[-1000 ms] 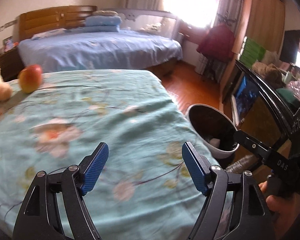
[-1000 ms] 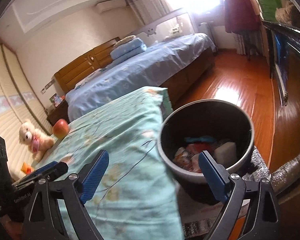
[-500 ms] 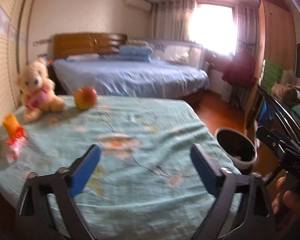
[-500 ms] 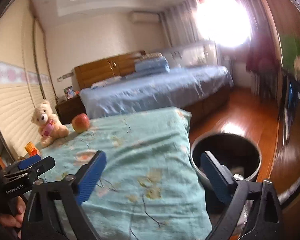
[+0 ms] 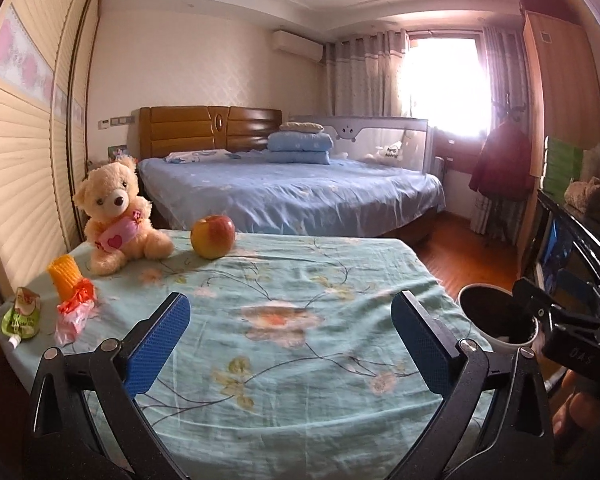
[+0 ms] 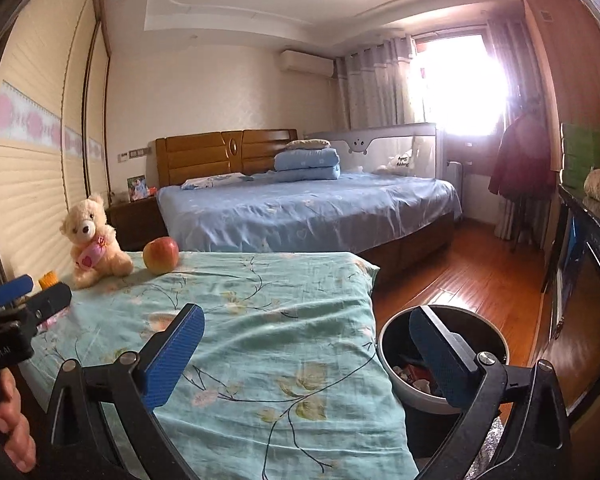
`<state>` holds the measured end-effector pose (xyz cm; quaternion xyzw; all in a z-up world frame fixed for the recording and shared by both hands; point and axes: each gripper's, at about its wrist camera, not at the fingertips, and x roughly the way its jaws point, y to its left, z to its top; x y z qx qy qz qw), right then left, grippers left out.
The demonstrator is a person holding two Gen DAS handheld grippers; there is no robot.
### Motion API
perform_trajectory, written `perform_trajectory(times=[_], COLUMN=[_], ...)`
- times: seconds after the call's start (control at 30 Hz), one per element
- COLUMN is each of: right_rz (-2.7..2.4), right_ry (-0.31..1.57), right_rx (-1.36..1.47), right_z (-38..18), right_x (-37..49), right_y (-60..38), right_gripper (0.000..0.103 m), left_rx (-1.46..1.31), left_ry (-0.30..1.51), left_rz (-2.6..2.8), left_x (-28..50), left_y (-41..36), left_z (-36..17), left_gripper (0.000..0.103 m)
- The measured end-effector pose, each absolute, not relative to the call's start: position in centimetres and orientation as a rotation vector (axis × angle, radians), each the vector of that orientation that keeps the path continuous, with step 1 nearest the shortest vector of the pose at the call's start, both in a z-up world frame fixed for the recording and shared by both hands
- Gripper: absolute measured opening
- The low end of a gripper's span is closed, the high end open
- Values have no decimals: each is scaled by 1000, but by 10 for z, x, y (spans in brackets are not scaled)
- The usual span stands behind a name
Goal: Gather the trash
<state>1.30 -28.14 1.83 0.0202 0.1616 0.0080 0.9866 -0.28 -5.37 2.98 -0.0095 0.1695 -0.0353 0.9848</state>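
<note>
Left claw is opening, empty, over the table; right claw spread empty near the bin.

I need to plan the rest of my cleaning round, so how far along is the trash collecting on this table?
Done: some wrappers already lie in the round dark bin. In hand: nothing; the left hand-held gripper and right hand-held gripper are both open and empty. Left: the green crumpled pouch and the orange and pink wrapper on the floral tablecloth.

Both tools raised and levelled off the trash bin, left tool opening wider, teddy bear now in view
</note>
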Motion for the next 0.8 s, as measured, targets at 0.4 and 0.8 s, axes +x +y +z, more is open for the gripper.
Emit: perform_trajectory(times=[0.4, 0.8], right_rz=[15, 33], right_ry=[336, 342], right_rx=[33, 39], right_z=[15, 15], right_x=[11, 12], right_y=[-278, -276], right_gripper=[103, 103], left_rx=[-18, -5], left_ry=[360, 358], left_rz=[-56, -53], left_x=[-3, -5], left_y=[-47, -47], left_z=[27, 25], left_gripper=[103, 103])
